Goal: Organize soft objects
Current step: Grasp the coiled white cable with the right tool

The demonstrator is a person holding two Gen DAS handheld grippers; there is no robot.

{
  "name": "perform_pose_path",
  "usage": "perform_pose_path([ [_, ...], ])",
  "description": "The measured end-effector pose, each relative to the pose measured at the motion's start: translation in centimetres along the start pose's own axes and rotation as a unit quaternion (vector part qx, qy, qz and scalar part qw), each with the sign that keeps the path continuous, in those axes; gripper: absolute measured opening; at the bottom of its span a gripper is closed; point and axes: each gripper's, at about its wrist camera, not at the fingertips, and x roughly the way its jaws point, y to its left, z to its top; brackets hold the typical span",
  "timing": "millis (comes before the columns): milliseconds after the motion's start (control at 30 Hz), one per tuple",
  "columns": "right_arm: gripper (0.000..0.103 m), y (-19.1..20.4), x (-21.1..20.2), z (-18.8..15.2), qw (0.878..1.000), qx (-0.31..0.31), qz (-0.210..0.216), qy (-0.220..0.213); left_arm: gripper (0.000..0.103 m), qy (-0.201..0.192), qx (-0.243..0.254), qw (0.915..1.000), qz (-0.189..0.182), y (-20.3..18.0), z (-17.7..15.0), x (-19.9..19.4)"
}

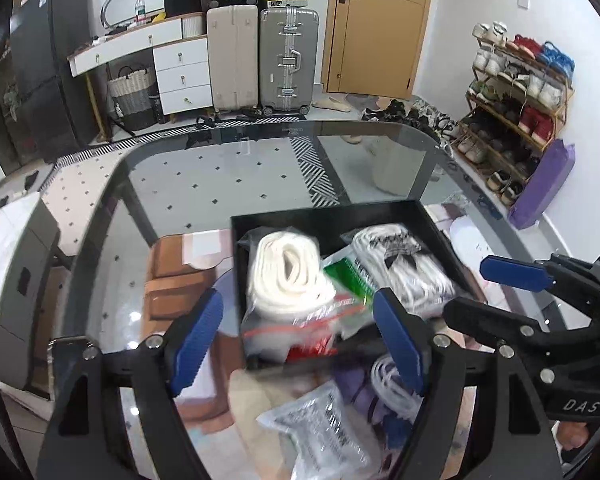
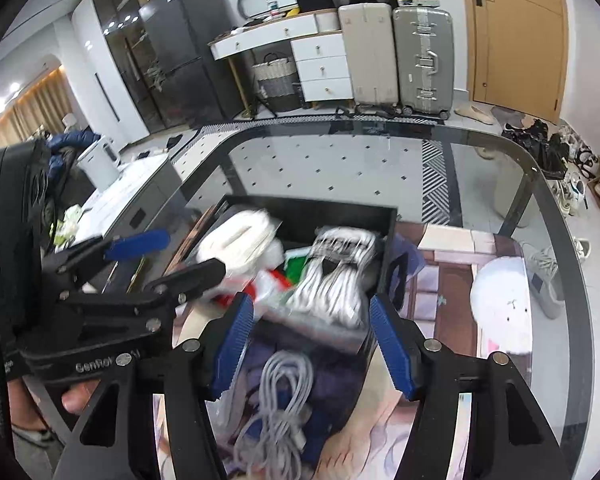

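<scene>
Left wrist view: the left gripper (image 1: 298, 336) stands open and holds nothing, above the near rim of the black box (image 1: 332, 210) at frame centre. The box holds a bagged white roll (image 1: 288, 276) and bagged cables (image 1: 400, 264). The glass table (image 1: 204, 184) beyond is bare.

Right wrist view: the right gripper (image 2: 312, 344) is also open and empty, over a loose grey cable (image 2: 276, 400) at lower centre. The left gripper crowds the left side of the frame.

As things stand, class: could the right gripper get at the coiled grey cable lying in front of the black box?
Probably yes. The right gripper stands open just above the grey cable, which lies on top of the pile with nothing over it.
</scene>
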Motion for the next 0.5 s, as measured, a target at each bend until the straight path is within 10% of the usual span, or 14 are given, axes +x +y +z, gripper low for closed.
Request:
perform_pose_path([
  [500,0.062,4.2,2.9,-6.3,0.994,-0.068,0.001,0.084,0.078,0.03,0.014,0.9994,0.007,0.8,-5.3,-1.4],
])
